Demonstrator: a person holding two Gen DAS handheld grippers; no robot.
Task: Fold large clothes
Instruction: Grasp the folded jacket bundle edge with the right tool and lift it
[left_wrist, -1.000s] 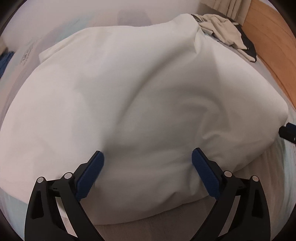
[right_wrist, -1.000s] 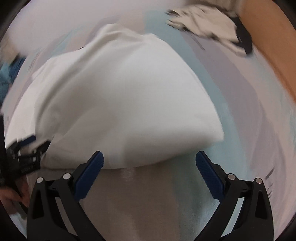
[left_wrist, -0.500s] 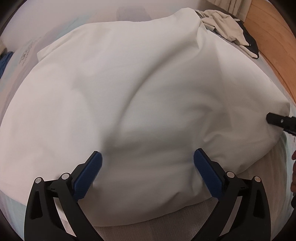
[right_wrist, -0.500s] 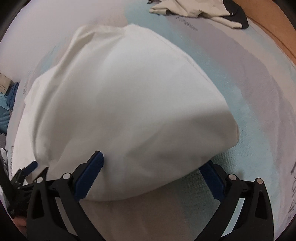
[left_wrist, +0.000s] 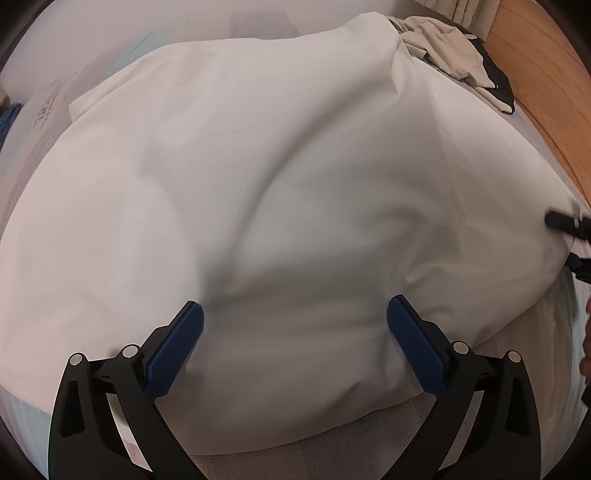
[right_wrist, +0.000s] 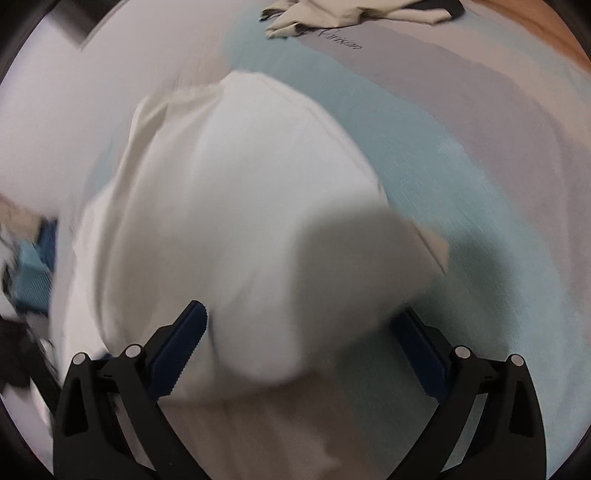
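Big white garment (left_wrist: 288, 206) lies spread on the bed (right_wrist: 461, 155), filling most of the left wrist view. It sits straight ahead of both grippers, near edge right at the fingertips.

Left gripper (left_wrist: 295, 332): jaws wide apart, holding nothing; cloth passes below and between the pads w/o being pinched. Right gripper (right_wrist: 303, 332): jaws also wide apart, and the garment's near right corner bulges up between them. That view is motion-blurred, so can't tell if a pad touches the cloth, but no pinch yet.

Key relation: the garment's long axis seems to run left-right across the near edge, w/ the left gripper about mid-edge and the right gripper at the right-hand corner, where its black tip (left_wrist: 565, 221) pokes in at the far right of the left view. So the right gripper is nearer a corner; the left one probably needs to shift toward the left corner before any fold away from the person.

Count: 1 white garment in work, 2 grippers, 1 pile of beige and dark clothes (left_wrist: 454, 62) far right by the wooden headboard (left_wrist: 546, 92), some blue cloth (right_wrist: 37, 258) at the left edge. Sliver of a hand (left_wrist: 586, 347) at the right border.
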